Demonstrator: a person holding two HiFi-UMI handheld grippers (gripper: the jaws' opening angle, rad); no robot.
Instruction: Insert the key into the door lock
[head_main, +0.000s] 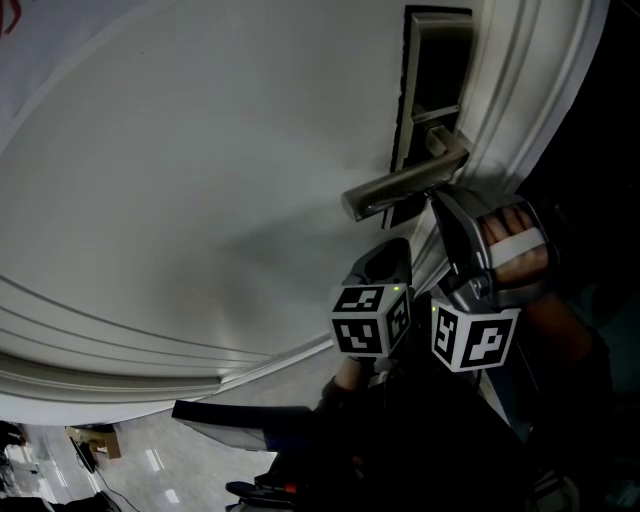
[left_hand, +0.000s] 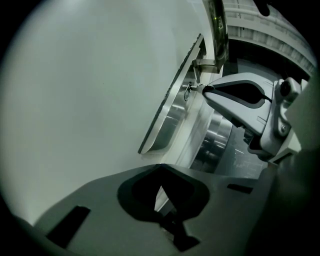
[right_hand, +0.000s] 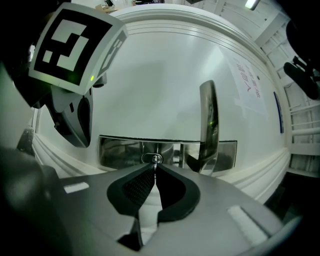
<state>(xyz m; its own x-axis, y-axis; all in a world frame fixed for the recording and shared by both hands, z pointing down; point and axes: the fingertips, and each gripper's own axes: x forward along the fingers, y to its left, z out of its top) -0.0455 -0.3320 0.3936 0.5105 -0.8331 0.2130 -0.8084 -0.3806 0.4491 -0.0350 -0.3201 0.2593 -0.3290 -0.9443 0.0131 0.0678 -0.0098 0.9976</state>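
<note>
A white door (head_main: 200, 160) carries a steel lock plate (head_main: 432, 70) with a lever handle (head_main: 400, 186). My right gripper (right_hand: 154, 169) is shut on a thin key (right_hand: 155, 163), whose tip is at the keyhole (right_hand: 151, 159) in the lock plate (right_hand: 120, 152). The left gripper view shows the same from the side: the right gripper (left_hand: 240, 95) presses the key (left_hand: 193, 89) against the plate (left_hand: 170, 117). How deep the key sits cannot be made out. My left gripper (left_hand: 161, 169) hangs just below and to the left, shut on nothing. A hand (head_main: 515, 245) holds the right gripper.
The lever handle (right_hand: 209, 125) stands out from the door just right of the keyhole. The door frame moulding (head_main: 530, 90) runs close along the right. The left gripper's marker cube (right_hand: 75, 42) is close on the left. Floor (head_main: 150, 460) shows below.
</note>
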